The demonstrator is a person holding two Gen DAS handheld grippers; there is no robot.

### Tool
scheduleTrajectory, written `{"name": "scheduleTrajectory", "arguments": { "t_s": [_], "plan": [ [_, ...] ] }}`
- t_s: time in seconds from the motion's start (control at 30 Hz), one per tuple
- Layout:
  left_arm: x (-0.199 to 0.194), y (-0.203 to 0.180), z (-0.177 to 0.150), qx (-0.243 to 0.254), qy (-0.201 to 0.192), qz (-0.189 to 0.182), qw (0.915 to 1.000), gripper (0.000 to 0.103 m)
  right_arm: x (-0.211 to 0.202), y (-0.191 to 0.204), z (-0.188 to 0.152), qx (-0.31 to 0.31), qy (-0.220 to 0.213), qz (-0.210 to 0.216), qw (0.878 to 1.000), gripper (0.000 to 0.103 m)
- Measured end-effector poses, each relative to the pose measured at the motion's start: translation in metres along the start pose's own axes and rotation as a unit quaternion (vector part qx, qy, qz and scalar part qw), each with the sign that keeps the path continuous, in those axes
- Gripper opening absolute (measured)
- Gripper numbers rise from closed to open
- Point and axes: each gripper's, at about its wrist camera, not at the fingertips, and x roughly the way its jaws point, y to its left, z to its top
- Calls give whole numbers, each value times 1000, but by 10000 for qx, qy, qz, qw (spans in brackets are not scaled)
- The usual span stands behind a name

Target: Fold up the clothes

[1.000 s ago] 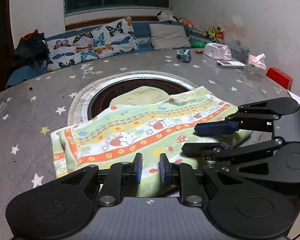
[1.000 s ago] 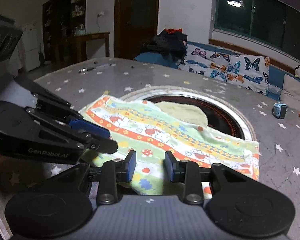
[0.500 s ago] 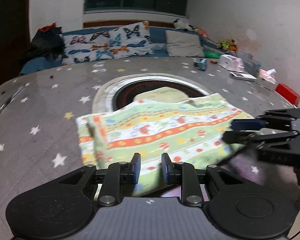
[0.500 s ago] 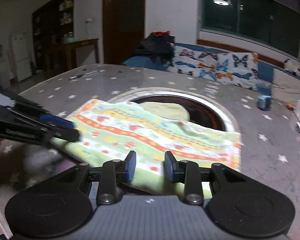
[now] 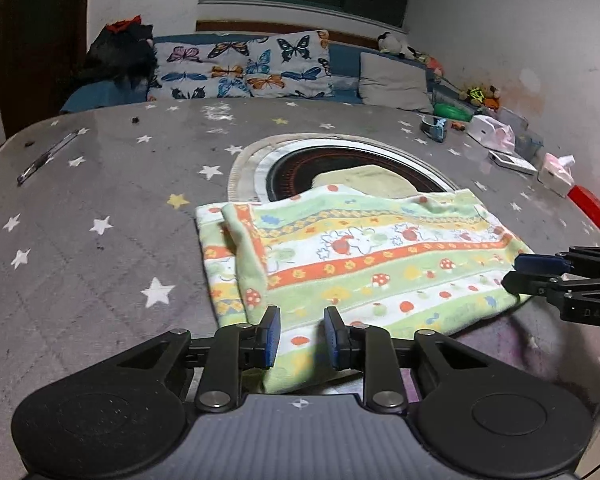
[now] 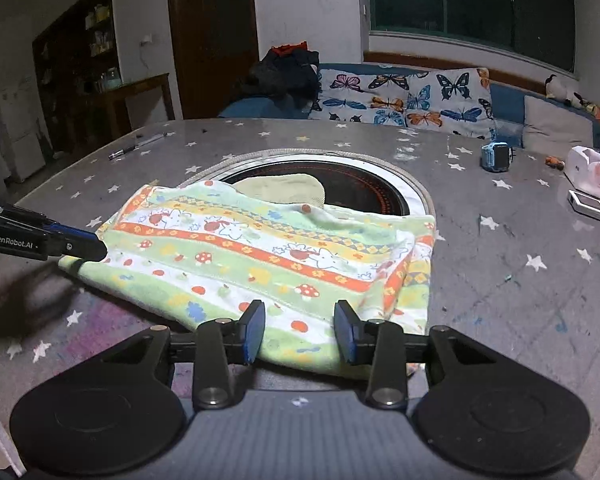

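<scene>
Both tools, left tool [image 5: 299,336] and right tool [image 6: 300,332], had just been opening, released over the near hem of the half-folded printed towel [image 5: 364,256] ahead of them, so the next fold needed fresh grips.

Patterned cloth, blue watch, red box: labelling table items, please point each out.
patterned cloth [image 5: 364,264], left wrist view, orange stripe mid-cloth
blue watch [image 6: 496,157], right wrist view, its face
red box [image 5: 590,206], left wrist view, top face

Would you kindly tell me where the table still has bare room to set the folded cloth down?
The widest bare patch of the table lies left of the patterned cloth, between it and the pen. A smaller one sits between the cloth's right edge and the white device. The far right edge is crowded: blue watch, tissue packs, red box.
</scene>
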Motion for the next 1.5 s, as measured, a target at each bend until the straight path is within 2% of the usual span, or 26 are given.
{"name": "scheduleTrajectory", "arguments": {
  "t_s": [0.1,0.33,0.63,0.8,0.97,1.17,1.3,1.5],
  "plan": [
    [0,-1,11,46,-30,75,10000,27,1,-1,13,-133,-81,-87,9998,38],
    [23,1,45,31,14,256,9997,28,35,-16,47,14,-8,-104,9999,38],
    [58,17,56,-39,236,599,9979,28,72,-38,44,269,281,-301,9988,38],
    [54,10,64,-83,138,477,9987,28,67,-29,50,77,183,-300,9994,38],
    [60,-17,78,170,-18,296,9994,28,74,-10,64,-79,59,-70,9999,38],
    [91,-23,85,213,267,446,9984,30,96,-4,65,-36,264,-107,9996,38],
    [89,-17,82,70,262,435,9987,29,93,-7,63,24,298,-139,9995,38],
    [63,-7,74,-107,71,467,9988,29,64,9,62,-184,34,26,9998,38]
  ]
}}
